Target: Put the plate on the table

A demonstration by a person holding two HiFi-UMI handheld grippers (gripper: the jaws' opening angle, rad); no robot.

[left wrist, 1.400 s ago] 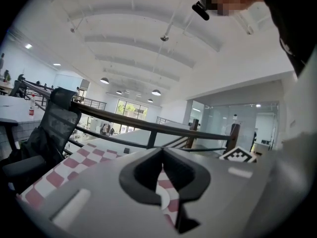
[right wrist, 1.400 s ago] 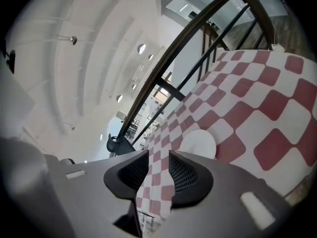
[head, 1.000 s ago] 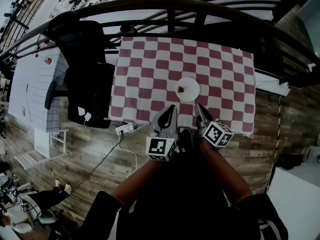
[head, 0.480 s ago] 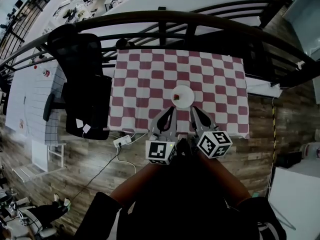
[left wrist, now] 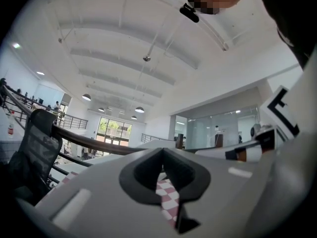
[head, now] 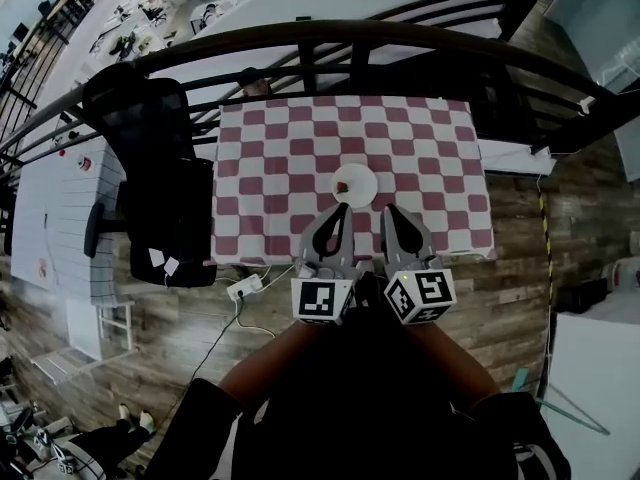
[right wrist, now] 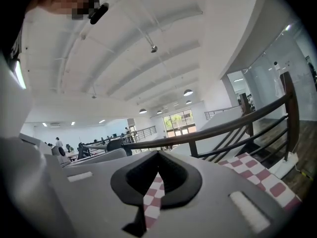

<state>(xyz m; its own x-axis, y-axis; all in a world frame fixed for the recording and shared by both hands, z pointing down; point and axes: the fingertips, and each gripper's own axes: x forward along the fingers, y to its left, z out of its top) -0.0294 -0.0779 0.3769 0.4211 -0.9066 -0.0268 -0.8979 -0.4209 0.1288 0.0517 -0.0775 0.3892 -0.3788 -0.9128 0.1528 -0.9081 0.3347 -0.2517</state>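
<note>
The plate point(head: 362, 182) sits on the table point(head: 270, 158), on a red-and-white checked cloth, about midway along and towards the near edge. It carries a small red bit that is too small to identify, possibly food. The left gripper point(head: 338, 214) and the right gripper point(head: 391, 214) are side by side at the near edge, clear of the plate. Each has its jaws pressed together with nothing between them, and only a sliver of the cloth shows past the pads. The floor point(head: 520, 298) is wood plank, with a white power strip point(head: 245, 287) and its cable by the table's near left corner. A black office chair point(head: 160, 168) stands at the table's left side, and a curved dark railing point(head: 330, 38) runs behind it. Overhead, a high white ceiling point(left wrist: 124, 43) carries round lamps point(left wrist: 86, 97).
</note>
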